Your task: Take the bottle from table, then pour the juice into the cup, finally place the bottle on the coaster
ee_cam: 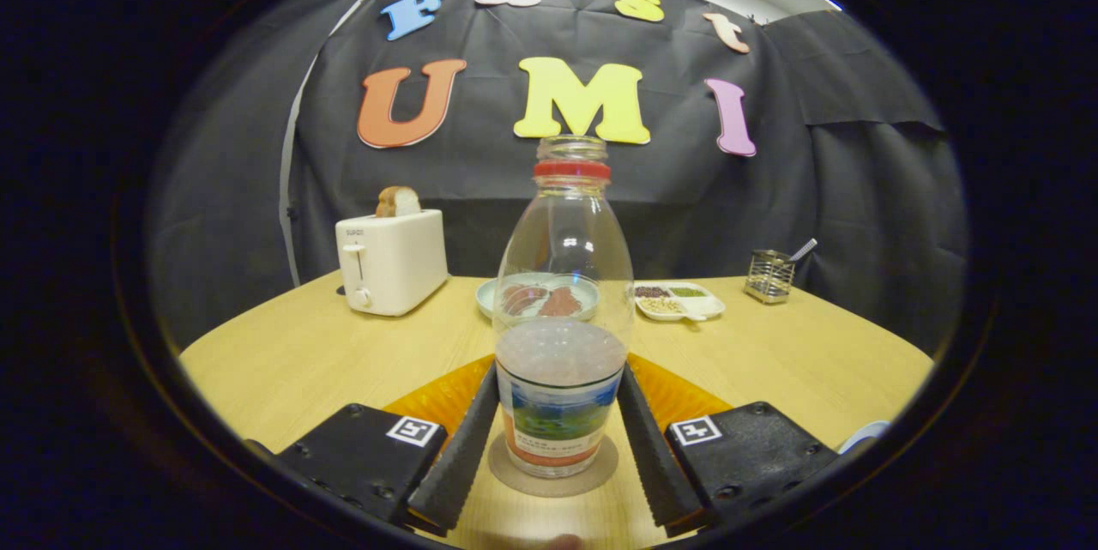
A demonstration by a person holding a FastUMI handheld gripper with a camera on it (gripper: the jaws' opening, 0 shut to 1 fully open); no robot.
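Observation:
A clear bottle (562, 310) with a red neck ring, no cap and a colourful label stands upright on a round brownish coaster (515, 474). A pale liquid fills only its lower part. My gripper (559, 374) has one finger on each side of the bottle, and both fingertips (480, 413) touch its sides at the level of the liquid's surface. A pale rounded rim (862, 434), possibly the cup, peeks out by the right finger's housing; I cannot tell what it is.
An orange mat (433, 400) lies on the wooden table (283, 361) under the coaster area. Beyond the bottle are a plate of food (515, 297), a white toaster (392, 262) with bread, a divided dish (682, 301) and a wire holder (769, 275).

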